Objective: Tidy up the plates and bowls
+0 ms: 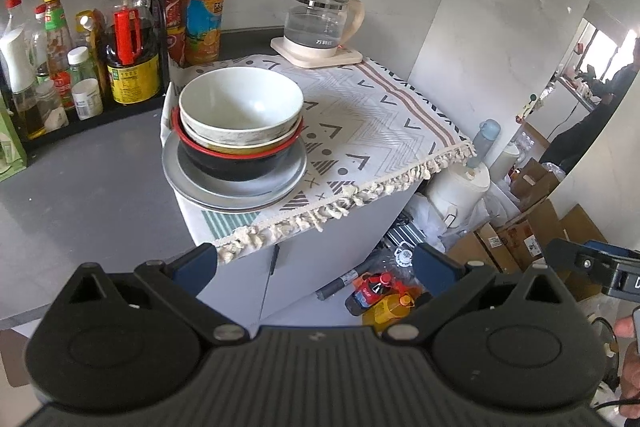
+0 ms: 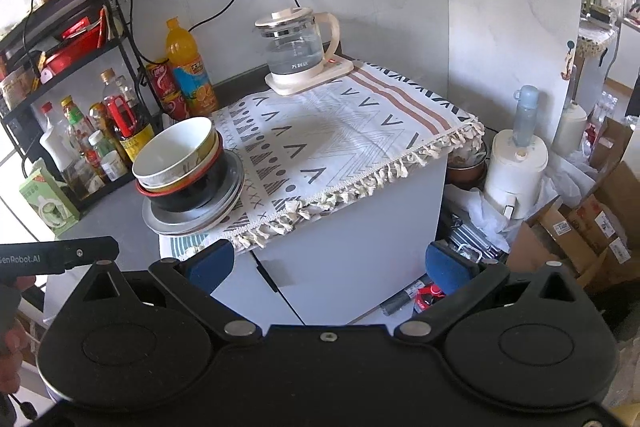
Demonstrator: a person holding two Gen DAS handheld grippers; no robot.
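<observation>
A stack stands on the patterned cloth (image 1: 380, 131) at its near left corner: a white bowl (image 1: 240, 103) on top, a tan bowl under it, a black bowl with a red rim (image 1: 236, 163), and grey plates (image 1: 280, 183) at the bottom. The stack shows in the right wrist view too, with the white bowl (image 2: 174, 151) and the plates (image 2: 224, 203). My left gripper (image 1: 316, 267) is open and empty, below and in front of the stack. My right gripper (image 2: 330, 263) is open and empty, in front of the cabinet.
A glass kettle (image 1: 320, 23) on its base stands at the back of the cloth. A rack of bottles (image 1: 80, 67) and an orange drink bottle (image 1: 206, 7) stand left. The dark counter (image 1: 80, 187) lies left of the cabinet. Boxes (image 2: 592, 227) and a white appliance (image 2: 518, 179) sit on the floor right.
</observation>
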